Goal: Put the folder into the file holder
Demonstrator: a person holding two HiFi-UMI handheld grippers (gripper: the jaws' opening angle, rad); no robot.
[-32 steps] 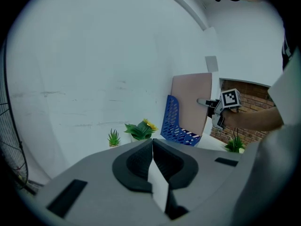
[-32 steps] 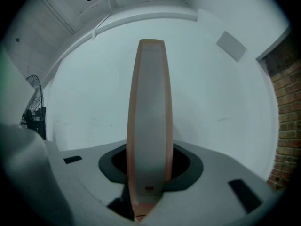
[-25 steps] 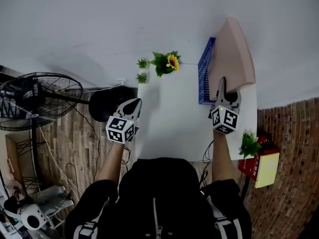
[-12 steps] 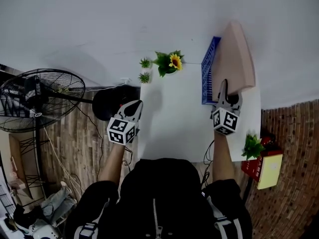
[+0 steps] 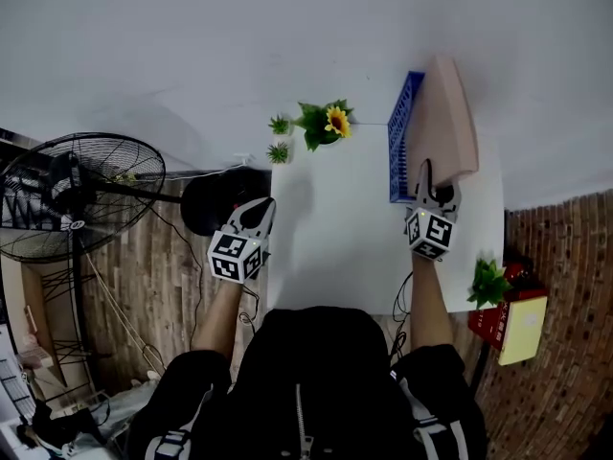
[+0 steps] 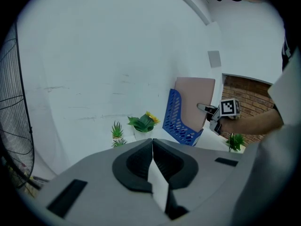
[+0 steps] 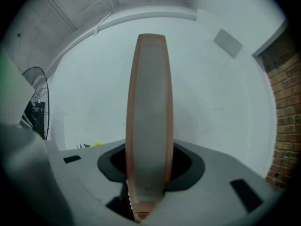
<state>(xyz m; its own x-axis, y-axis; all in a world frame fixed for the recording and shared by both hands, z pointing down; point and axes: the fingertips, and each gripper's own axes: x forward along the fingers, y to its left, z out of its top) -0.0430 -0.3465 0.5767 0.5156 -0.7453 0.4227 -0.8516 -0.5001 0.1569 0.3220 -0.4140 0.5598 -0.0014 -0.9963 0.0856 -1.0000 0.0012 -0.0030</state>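
The folder (image 5: 442,123), a pinkish-tan one, is seen standing upright on its edge in the blue file holder (image 5: 398,147), just behind the holder's lattice wall; its near edge is held between the jaws of the right gripper (image 5: 429,192), and in the right gripper view it is seen edge-on, rising straight up from between the two jaws and filling the gap from one dark pad to the other; those jaws are opening at this moment, though both pads are shown touching the folder; the left gripper (image 5: 259,211) is held well apart from the folder, over the table's left edge, with its jaws brought together at the tips and nothing between them; the file holder is placed at the far right corner of the white table (image 5: 335,228); a potted sunflower (image 5: 326,123) is set at the far left corner, with two small green plants (image 5: 279,137) just beside it; another small plant (image 5: 488,281) is seen off the table's near right corner, beside a red and yellow box (image 5: 512,326); a plain white wall (image 5: 239,46) is found behind the table; a black standing fan (image 5: 72,195) is placed to the left on a wooden floor (image 5: 144,286); a brick wall (image 5: 565,286) is seen to the right.
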